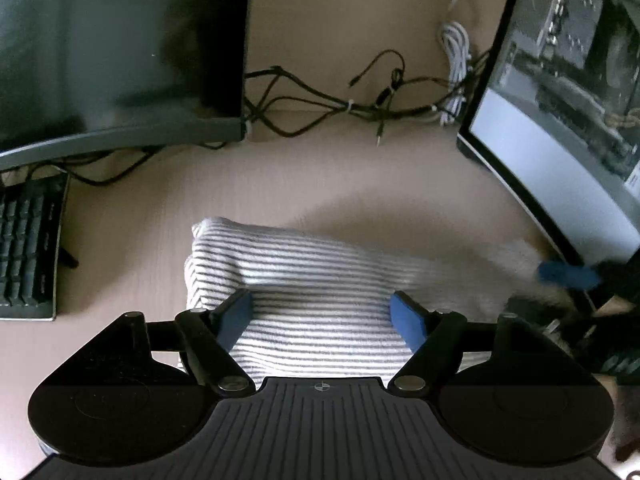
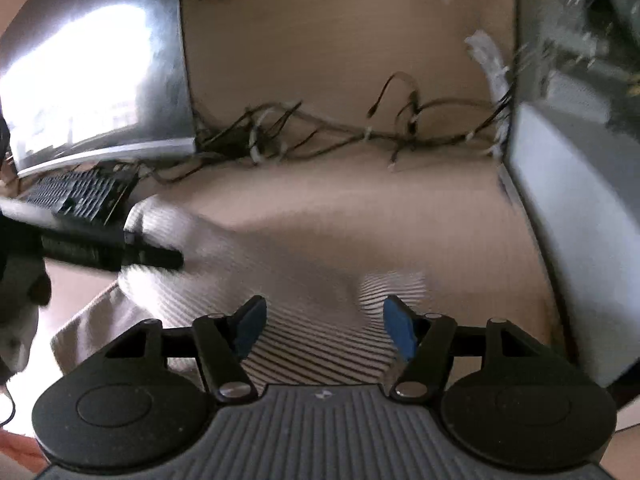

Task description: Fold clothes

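Note:
A white garment with thin dark stripes (image 1: 316, 280) lies folded on the beige desk, its folded edge at the far left. My left gripper (image 1: 322, 312) is open and empty just above its near part. The garment also shows in the right wrist view (image 2: 304, 320), blurred. My right gripper (image 2: 324, 320) is open and empty above the garment's right part. The right gripper's blue fingertip (image 1: 568, 274) shows at the right edge of the left wrist view. The left gripper's black body (image 2: 108, 254) shows at the left of the right wrist view.
A dark monitor (image 1: 116, 52) stands at the back left with a black keyboard (image 1: 28, 248) below it. A second monitor (image 1: 568, 100) stands at the right. Tangled black cables (image 1: 352, 108) and a white cable bundle (image 1: 456, 48) lie along the back wall.

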Action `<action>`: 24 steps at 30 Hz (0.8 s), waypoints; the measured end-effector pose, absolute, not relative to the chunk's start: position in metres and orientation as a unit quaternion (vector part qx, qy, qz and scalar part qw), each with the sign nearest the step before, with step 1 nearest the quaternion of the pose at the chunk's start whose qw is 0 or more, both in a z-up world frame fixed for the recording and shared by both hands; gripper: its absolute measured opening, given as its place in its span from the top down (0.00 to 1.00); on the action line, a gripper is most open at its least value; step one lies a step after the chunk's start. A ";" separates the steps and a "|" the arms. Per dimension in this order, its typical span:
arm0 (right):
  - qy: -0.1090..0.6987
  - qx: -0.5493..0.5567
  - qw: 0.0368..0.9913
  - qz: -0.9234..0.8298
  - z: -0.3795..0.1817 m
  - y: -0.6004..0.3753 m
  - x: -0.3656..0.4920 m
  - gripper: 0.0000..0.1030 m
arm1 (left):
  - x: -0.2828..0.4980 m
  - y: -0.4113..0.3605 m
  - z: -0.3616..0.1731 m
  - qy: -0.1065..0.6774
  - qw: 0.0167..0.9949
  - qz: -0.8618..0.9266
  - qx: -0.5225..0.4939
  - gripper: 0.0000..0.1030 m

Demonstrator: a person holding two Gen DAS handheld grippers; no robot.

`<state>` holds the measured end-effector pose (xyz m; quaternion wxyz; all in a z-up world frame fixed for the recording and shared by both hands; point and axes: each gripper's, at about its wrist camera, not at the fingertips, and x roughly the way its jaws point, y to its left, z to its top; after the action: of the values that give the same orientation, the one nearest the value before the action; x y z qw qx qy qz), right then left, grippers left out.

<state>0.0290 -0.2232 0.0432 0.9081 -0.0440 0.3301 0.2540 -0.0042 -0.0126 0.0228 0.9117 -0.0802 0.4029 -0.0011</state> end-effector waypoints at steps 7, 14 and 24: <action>0.372 -0.054 0.891 0.254 0.022 -0.218 0.036 0.33 | -0.018 -0.006 0.015 0.414 0.903 0.002 -0.114 0.20; 0.369 -0.064 0.890 0.259 0.021 -0.217 0.042 0.27 | -0.018 -0.005 0.012 0.420 0.899 0.006 -0.126 0.20; 0.335 -0.007 0.909 0.250 0.049 -0.230 0.043 0.43 | -0.016 -0.005 0.011 0.424 0.897 0.010 -0.126 0.18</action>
<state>0.0425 -0.2301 0.0488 0.9086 -0.0067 0.3345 0.2499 -0.0165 -0.0053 0.0106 0.8971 -0.1256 0.4235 0.0103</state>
